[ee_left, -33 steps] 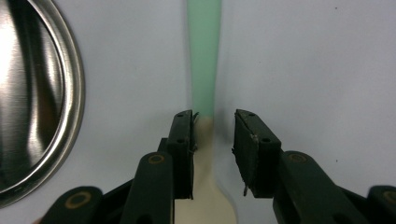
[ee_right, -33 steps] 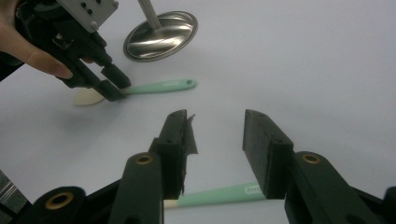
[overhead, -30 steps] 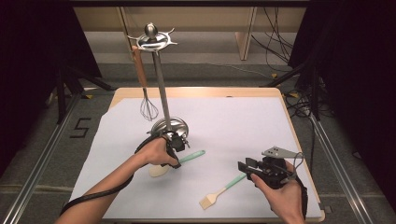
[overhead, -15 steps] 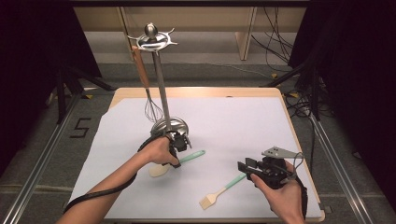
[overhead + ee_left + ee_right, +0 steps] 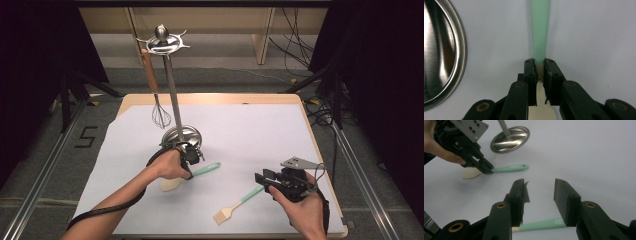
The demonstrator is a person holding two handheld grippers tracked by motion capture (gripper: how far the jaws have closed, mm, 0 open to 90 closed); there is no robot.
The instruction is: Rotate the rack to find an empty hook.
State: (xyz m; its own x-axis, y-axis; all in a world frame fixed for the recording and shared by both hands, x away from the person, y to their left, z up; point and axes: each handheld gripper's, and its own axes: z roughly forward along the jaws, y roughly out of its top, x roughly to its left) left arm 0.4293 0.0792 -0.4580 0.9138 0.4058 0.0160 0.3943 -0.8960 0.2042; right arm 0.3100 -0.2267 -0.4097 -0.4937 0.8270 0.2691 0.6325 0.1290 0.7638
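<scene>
A spatula with a green handle [image 5: 206,169] and a cream head [image 5: 170,184] lies on the white table cover [image 5: 250,130]. My left gripper [image 5: 188,172] is shut on the spatula's neck, where cream meets green [image 5: 539,67]. In the right gripper view the left gripper [image 5: 486,169] pinches the same spot, and the green handle [image 5: 509,168] points away from it. A pastry brush with a green handle [image 5: 246,197] and pale bristles [image 5: 222,216] lies near the front. My right gripper [image 5: 261,181] hovers open over the brush's handle end [image 5: 541,224], jaws wide apart [image 5: 540,183].
A tall metal utensil stand rises from a round shiny base [image 5: 182,135], just behind the left hand. A whisk [image 5: 160,117] with a wooden handle hangs from its top hooks. The base's rim [image 5: 461,55] sits close to the left jaws. The table edge [image 5: 320,165] runs beside the right hand.
</scene>
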